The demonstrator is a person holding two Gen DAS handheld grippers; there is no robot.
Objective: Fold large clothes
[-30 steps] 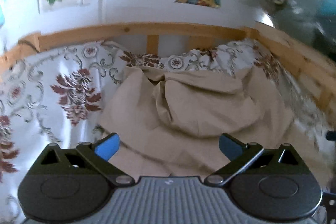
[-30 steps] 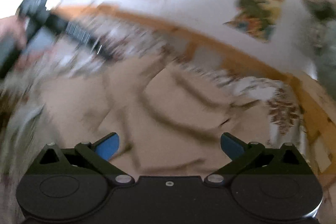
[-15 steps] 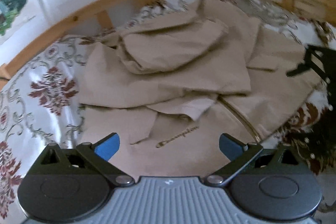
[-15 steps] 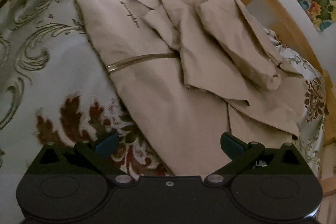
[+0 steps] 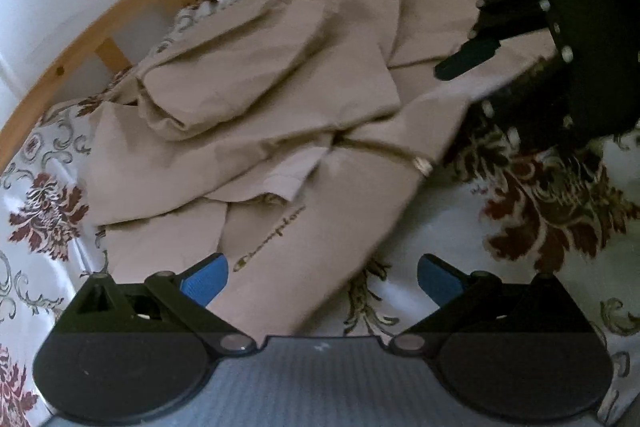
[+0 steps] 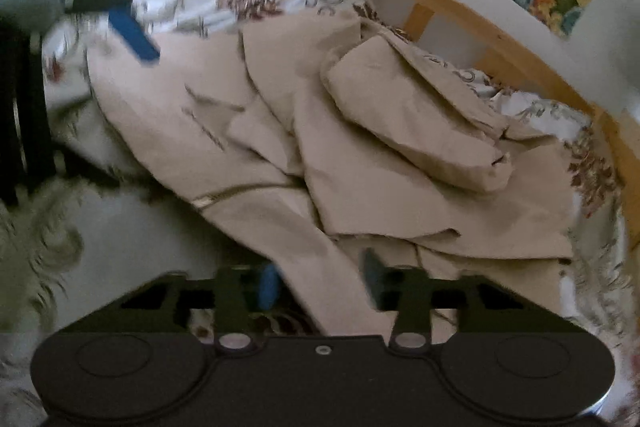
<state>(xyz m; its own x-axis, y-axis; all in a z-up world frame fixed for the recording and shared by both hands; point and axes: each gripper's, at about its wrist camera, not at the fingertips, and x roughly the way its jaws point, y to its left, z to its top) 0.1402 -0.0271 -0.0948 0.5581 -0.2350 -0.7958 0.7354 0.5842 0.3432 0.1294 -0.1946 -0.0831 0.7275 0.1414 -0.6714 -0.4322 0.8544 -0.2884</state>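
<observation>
**Right jaws close in on the hem**

The right hand-held gripper (image 6: 320, 285) has just been closing, its jaws now narrowed around the near edge of the beige jacket (image 6: 360, 155), cloth between them; a firm pinch I cannot confirm. The left hand-held gripper (image 5: 322, 281) hangs spread wide over the other corner. The jacket lies rumpled on the floral bedspread (image 5: 552, 227), folding barely begun.

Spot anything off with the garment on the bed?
The beige garment lies crumpled, with layers folded crookedly over each other, not spread flat on the floral sheet. No damage visible.
</observation>
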